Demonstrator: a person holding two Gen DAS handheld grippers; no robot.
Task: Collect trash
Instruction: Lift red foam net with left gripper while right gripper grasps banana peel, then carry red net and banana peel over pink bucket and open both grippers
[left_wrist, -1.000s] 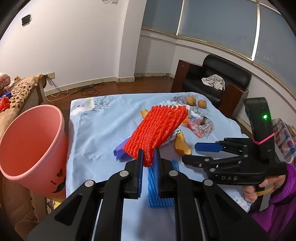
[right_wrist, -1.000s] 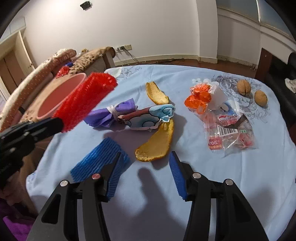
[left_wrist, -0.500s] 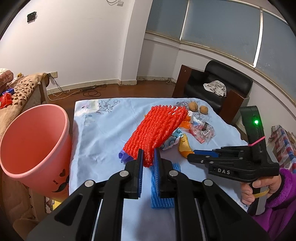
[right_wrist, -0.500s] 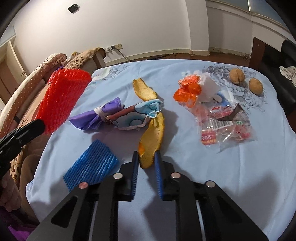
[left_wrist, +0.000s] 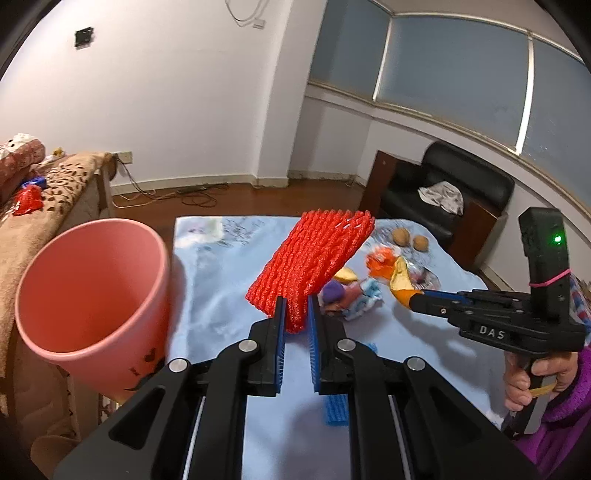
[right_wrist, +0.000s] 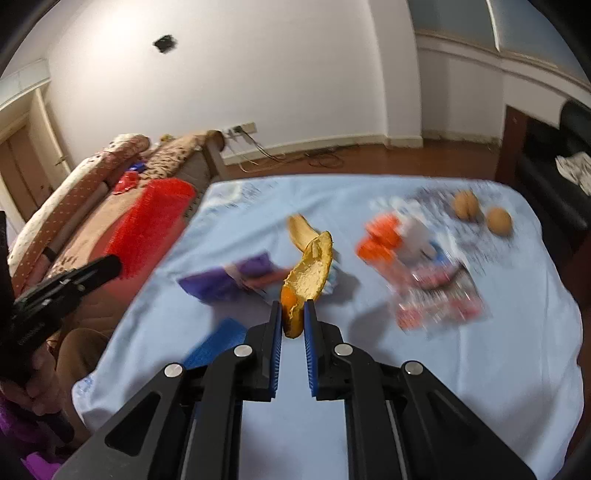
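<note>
My left gripper (left_wrist: 295, 314) is shut on a red foam fruit net (left_wrist: 310, 258) and holds it above the table, to the right of the pink bin (left_wrist: 92, 295). The net also shows at the left of the right wrist view (right_wrist: 147, 229). My right gripper (right_wrist: 293, 317) is shut on an orange peel (right_wrist: 306, 273) and holds it lifted off the blue tablecloth (right_wrist: 406, 369). It appears in the left wrist view (left_wrist: 417, 295) with the peel (left_wrist: 400, 278) at its tip. A second peel (right_wrist: 299, 230), a purple wrapper (right_wrist: 225, 280) and a blue foam net (right_wrist: 218, 341) lie on the cloth.
Orange and clear plastic packets (right_wrist: 424, 273) and two walnuts (right_wrist: 480, 212) lie on the right of the table. A sofa with a brown blanket (right_wrist: 110, 206) stands left of the table, a black armchair (left_wrist: 443, 195) behind it.
My right gripper closed on the orange peel and lifted it off the cloth. My left gripper rose with the red net and shifted toward the pink bin.
</note>
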